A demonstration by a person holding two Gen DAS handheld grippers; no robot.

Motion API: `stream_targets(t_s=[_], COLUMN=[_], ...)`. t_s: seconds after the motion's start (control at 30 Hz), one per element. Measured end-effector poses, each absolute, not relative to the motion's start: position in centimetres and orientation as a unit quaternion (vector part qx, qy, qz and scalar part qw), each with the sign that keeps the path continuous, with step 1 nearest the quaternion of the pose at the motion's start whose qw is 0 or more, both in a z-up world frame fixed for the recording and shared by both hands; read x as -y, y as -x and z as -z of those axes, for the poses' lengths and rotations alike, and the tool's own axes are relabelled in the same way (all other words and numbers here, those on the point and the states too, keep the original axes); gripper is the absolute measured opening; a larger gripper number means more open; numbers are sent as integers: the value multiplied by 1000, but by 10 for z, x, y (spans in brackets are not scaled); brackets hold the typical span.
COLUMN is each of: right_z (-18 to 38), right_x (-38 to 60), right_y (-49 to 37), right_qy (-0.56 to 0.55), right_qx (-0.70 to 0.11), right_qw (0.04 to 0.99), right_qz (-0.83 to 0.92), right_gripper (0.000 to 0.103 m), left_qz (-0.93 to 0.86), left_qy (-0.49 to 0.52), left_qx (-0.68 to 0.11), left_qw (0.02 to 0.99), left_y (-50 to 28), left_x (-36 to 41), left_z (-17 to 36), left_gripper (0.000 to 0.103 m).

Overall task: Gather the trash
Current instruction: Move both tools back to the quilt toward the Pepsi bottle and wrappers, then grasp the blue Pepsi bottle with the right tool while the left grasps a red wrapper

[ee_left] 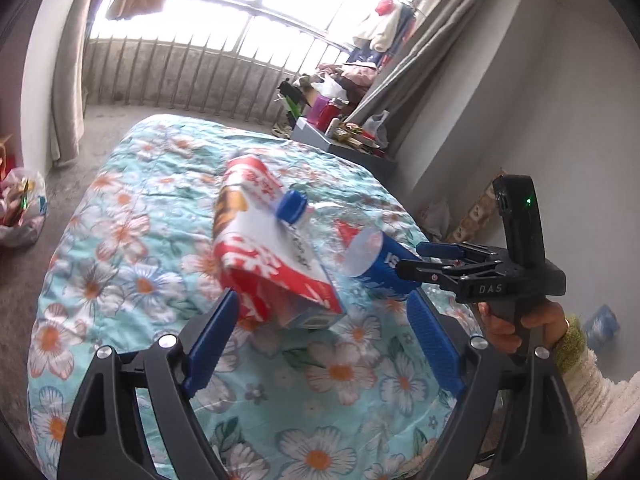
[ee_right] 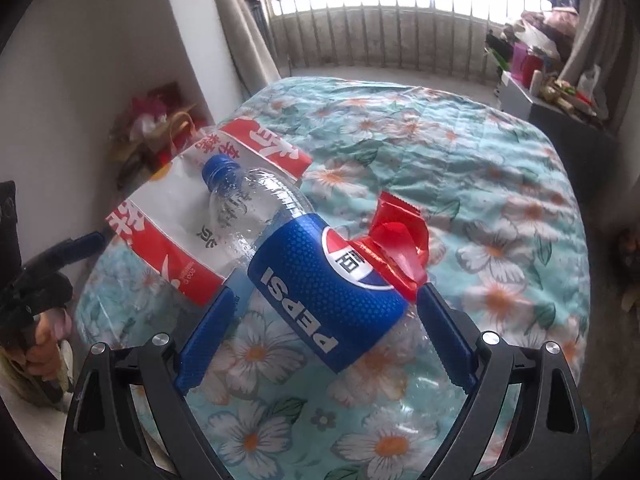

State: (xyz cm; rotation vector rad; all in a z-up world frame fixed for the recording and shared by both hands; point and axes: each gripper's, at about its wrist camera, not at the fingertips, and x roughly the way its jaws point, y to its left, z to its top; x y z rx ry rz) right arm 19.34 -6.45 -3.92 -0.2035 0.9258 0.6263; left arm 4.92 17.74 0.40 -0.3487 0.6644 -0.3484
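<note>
Left wrist view: I see my left gripper [ee_left: 320, 320] with its blue pads spread wide, grasping nothing. The red-and-white carton [ee_left: 272, 256] lies on the flowered bedspread [ee_left: 120, 240] just ahead of the fingertips, its near end between them without touching either pad as far as I can tell; motion blur softens that edge. A clear Pepsi bottle [ee_left: 376, 264] rests its blue-capped neck across the carton's top face, which explains why the cap sits raised off the quilt. At right, my right gripper [ee_left: 424, 258] reaches in from the side, a hand [ee_left: 516, 320] on its handle, its fingers on either side of the bottle's blue label.

Right wrist view: the right gripper [ee_right: 324, 336] is released, pads standing apart. The bottle [ee_right: 320, 280] lies diagonally between them, label up, body on the bedspread [ee_right: 480, 160], neck propped on the carton [ee_right: 180, 216]; neither pad appears to press on it. A crumpled red wrapper [ee_right: 400, 244] lies just beyond the label, touching the bottle. I judge each gripper is lined up on its own piece of trash, carton for the left and bottle for the right, so both can be lifted together. A bag of refuse [ee_left: 20, 208] sits on the floor beside the bed, likely the destination.
</note>
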Motion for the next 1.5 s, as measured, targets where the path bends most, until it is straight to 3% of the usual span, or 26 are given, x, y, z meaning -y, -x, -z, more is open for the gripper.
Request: stream_targets(t_s=[0.2, 0.4, 0.53, 1.0, 1.3, 1.5], right_z=[59, 61, 63, 73, 79, 87], right_x=[35, 34, 45, 157, 217, 238], right_y=[-210, -199, -186, -133, -114, -109], right_qy=[161, 183, 181, -29, -184, -253], right_qx=[-470, -480, -492, -533, -515, -504], right_qw=[815, 817, 821, 837, 834, 823], right_qz=[-297, -262, -226, -121, -72, -76], right_gripper=[88, 79, 73, 67, 66, 66], left_qz=[196, 196, 193, 315, 351, 327], left_qy=[180, 173, 194, 142, 165, 91], left_qx=[-315, -324, -315, -278, -306, -346], left_qw=[911, 909, 909, 896, 870, 875], left_y=[-50, -51, -52, -36, -98, -144], left_x=[-179, -171, -180, -138, -87, -33], left_z=[8, 22, 20, -12, -24, -21], left_gripper=[77, 66, 65, 64, 63, 63])
